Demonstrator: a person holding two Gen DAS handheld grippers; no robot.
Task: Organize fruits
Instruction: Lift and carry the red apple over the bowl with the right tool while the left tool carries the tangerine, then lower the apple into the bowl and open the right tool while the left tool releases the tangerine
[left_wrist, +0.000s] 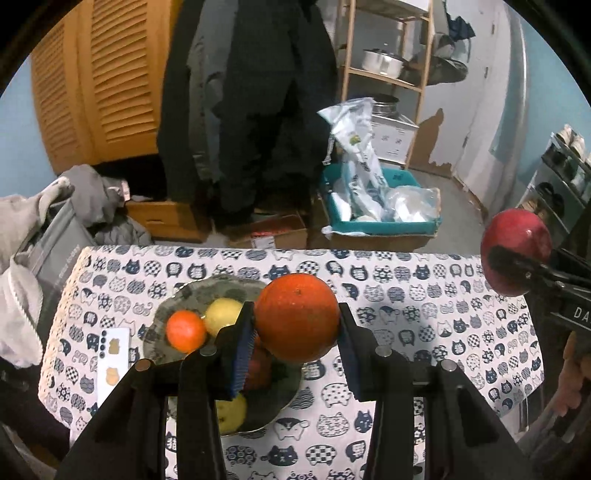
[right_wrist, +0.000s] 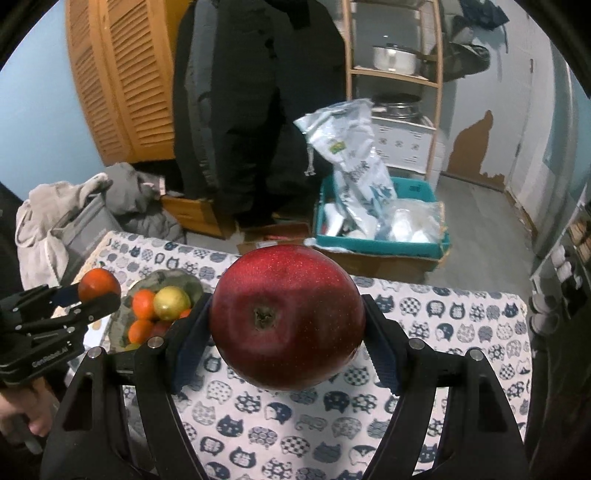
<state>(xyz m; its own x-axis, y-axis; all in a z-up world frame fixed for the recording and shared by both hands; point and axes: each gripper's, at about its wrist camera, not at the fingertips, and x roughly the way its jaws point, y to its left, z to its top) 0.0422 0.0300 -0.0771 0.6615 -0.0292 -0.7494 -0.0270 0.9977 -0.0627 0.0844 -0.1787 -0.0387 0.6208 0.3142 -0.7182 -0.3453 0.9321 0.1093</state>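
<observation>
My left gripper (left_wrist: 297, 325) is shut on a large orange (left_wrist: 297, 317) and holds it above the right side of a grey bowl (left_wrist: 173, 302). The bowl holds a small orange (left_wrist: 185, 330), a yellow fruit (left_wrist: 223, 314) and other fruit partly hidden by my fingers. My right gripper (right_wrist: 288, 325) is shut on a big red apple (right_wrist: 288, 317) and holds it above the cat-print tablecloth (right_wrist: 332, 406). The apple also shows at the right edge of the left wrist view (left_wrist: 515, 251). The left gripper with its orange (right_wrist: 99, 284) and the bowl (right_wrist: 162, 280) show in the right wrist view.
A white card (left_wrist: 112, 362) lies left of the bowl. Behind the table are a teal box with plastic bags (left_wrist: 380, 206), cardboard boxes (left_wrist: 269, 230), hanging dark coats (left_wrist: 251, 110), a wooden shelf with pots (left_wrist: 384, 62) and grey clothes (left_wrist: 92, 199) at the left.
</observation>
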